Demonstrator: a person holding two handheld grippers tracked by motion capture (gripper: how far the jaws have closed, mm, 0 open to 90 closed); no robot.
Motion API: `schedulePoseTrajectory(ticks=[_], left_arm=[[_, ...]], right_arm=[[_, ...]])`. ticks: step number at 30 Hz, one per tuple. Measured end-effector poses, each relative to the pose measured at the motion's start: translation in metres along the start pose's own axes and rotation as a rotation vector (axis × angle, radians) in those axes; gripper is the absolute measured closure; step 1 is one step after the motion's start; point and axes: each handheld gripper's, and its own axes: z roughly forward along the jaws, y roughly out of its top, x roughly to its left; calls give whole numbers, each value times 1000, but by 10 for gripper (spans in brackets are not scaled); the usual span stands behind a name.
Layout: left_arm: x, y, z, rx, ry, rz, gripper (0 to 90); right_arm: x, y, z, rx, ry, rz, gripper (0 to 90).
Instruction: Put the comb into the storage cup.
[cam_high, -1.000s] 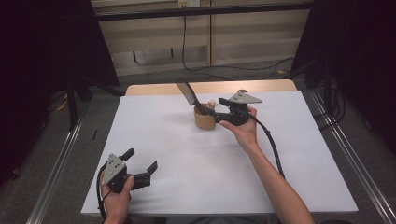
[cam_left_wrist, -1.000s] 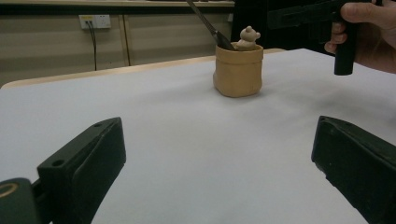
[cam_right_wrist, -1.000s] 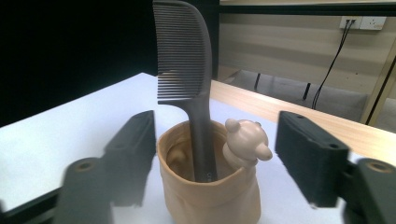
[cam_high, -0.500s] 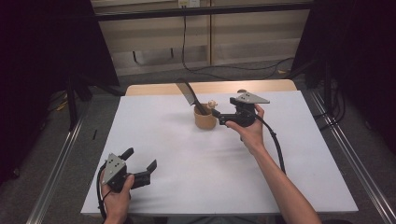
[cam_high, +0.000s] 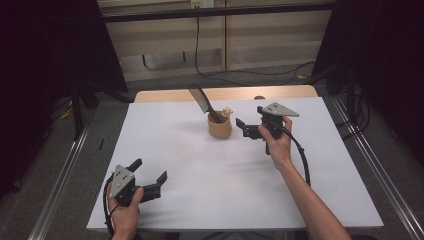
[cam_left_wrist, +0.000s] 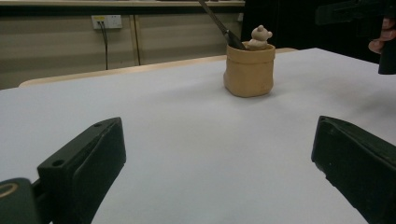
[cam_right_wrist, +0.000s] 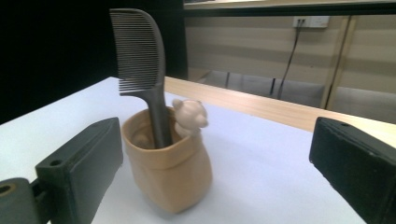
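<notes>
1. Left gripper spread wide, holding nothing, low over the near left of the white table.
2. Open white surface between it and the tan pouch, mid-table toward the far edge; dark comb and small bear figure stand inside.
3. Right gripper also wide, empty, just beside the pouch's right, apart.

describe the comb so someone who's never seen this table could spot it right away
Start at the white table and find the small tan holder standing past its middle, just left of the right tongs. The comb stands handle-down inside it, leaning, beside a little bear figure on the rim. It is the tall, dark, fine-toothed piece rising well above the holder.
</notes>
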Motion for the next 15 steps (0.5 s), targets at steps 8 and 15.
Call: schedulePoseTrajectory(ticks=[8,15], left_arm=[[-1,0,-2,-7,-12,-2,31],[0,0,-3,-16,7,-25,32]], right_arm=[[-4,1,-15,-18,-62,-16,20],[-3,0,-30,-18,-69,-12,20]])
